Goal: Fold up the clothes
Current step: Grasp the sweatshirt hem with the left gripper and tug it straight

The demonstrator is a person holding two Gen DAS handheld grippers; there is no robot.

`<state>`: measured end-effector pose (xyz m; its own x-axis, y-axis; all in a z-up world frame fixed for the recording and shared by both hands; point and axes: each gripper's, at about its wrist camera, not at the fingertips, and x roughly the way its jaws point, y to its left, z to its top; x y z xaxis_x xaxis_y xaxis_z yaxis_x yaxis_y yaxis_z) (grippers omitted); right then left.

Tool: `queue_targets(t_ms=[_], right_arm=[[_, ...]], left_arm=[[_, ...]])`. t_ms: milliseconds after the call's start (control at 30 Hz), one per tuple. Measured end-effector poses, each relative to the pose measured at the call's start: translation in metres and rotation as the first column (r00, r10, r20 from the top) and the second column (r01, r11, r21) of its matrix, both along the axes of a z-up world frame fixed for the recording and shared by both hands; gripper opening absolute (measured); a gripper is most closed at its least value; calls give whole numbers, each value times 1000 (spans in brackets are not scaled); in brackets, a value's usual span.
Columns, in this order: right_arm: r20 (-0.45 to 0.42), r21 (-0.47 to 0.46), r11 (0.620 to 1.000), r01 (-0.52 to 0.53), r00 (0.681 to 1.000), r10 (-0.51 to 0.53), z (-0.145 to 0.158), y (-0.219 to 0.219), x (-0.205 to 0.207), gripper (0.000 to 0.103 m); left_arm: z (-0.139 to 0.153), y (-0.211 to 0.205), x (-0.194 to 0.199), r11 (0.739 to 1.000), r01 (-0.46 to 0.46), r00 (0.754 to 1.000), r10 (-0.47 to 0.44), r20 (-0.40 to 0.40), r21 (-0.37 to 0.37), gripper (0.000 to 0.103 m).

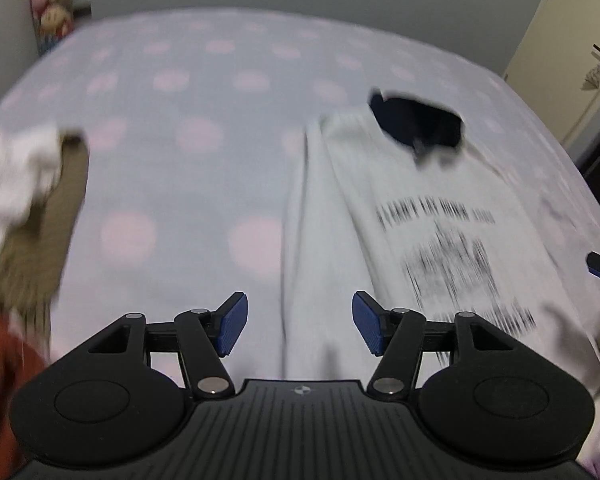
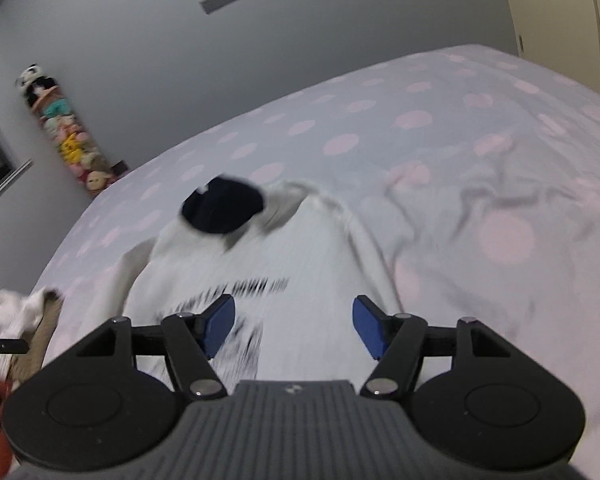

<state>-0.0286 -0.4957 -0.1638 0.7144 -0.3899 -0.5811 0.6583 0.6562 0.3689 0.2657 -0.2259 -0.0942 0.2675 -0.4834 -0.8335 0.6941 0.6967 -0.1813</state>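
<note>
White shirt (image 1: 380,208) w/ dark collar lining (image 1: 418,126) and black print (image 1: 452,256) lies flat on dotted bedsheet (image 1: 180,140), collar toward far edge of bed, hem toward camera; long axis runs near-to-far.

Left to right, left wrist view: heap of other clothes at left edge – white piece (image 1: 12,168), tan piece (image 1: 40,240), rust-red bit (image 1: 0,380) in near corner. Then bare sheet. Then left gripper (image 1: 298,330), spread wide, nothing betw. blue pads (image 1: 232,328), hanging over shirt's left side panel. Shirt body mostly to right of it. Tip of other gripper just peeks in at far right edge.

Right wrist view: same heap at far left, well apart. Right gripper (image 2: 294,326) also spread, nothing pinched, above shirt's lower chest, print under left pad. Rumpled sheet to right.

Both views motion-blurred, so fine edges hard to read.

Judgement: shirt spread out, fold not yet made. Left gripper nearer left edge/sleeve side, right nearer right edge. Next pinch prob. at side edges or hem, folding along or across that near-far axis.
</note>
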Motion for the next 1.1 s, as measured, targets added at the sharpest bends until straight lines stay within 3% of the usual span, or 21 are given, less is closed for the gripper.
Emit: queue_targets(t_ms=[233,333,400,467,567,667,833,967,1100], right_arm=[[10,-188,980,62,998,-61,-12,93,-64,70],[51,-190,978,91,995,-83,-15,101,-77,70],[87,-180,977,113,991,-99,-14,99,-82,71],[109,-171,976,133,987,-116,-14,97,-86,71],[121,-173,975,141,985,-121,-13,97,-88,71],[133,-168,975,146,983,-125,-12,96,-91,71],[145,-151,976,160,980,-138,-13,93,-95,71],[127,-145,977,154,983,-136,-15,92,-91,71],[95,-140,979,146,986,-133,-19,90,-85,71]], left_arm=[[-3,43,-90,998,-7,995,13,-101,62,65],[-13,49,-108,995,6,992,6,-123,97,65],[-18,49,-113,990,18,990,1,-138,136,54],[-19,49,-116,989,24,992,-6,-127,146,24],[-17,52,-117,991,20,994,-6,-108,135,5],[-7,56,-108,996,-6,995,16,-103,95,2],[48,54,-76,997,-45,999,44,18,59,2],[95,48,-31,993,-93,987,81,139,78,2],[130,49,26,974,-179,956,139,259,136,2]])
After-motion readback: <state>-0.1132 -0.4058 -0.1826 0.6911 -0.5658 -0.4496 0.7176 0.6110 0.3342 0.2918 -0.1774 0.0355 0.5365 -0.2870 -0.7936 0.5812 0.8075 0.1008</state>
